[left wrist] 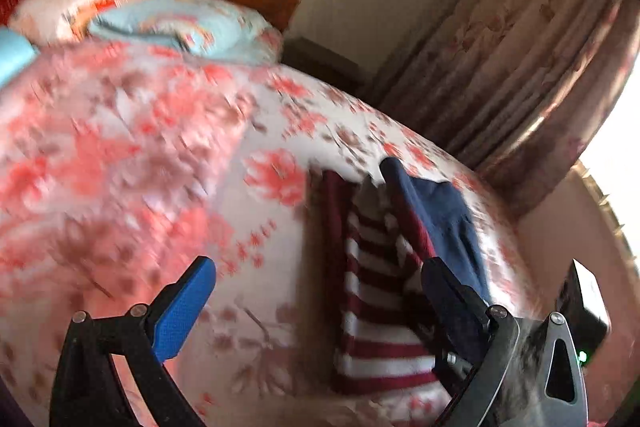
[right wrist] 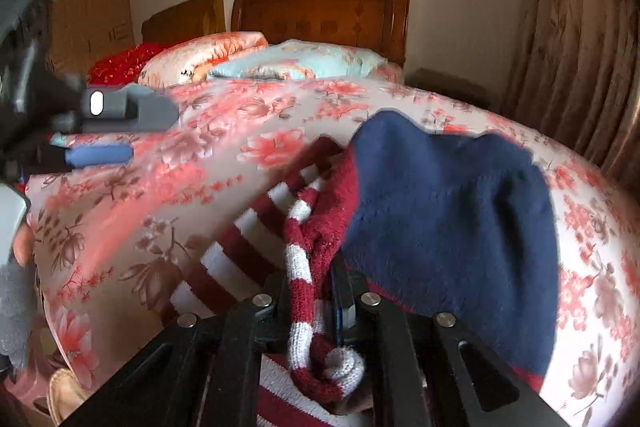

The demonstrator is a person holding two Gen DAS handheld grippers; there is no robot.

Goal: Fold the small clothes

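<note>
I am seeing the sweater lying on the bed near its right edge, with the pillows resting behind at the headboard.

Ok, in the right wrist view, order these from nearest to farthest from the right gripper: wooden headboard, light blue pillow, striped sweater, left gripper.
1. striped sweater, pinched in the jaws of the right gripper, bottom centre.
2. left gripper, at the left edge over the bed.
3. light blue pillow, at the head of the bed.
4. wooden headboard, behind the pillow against the wall.
</note>
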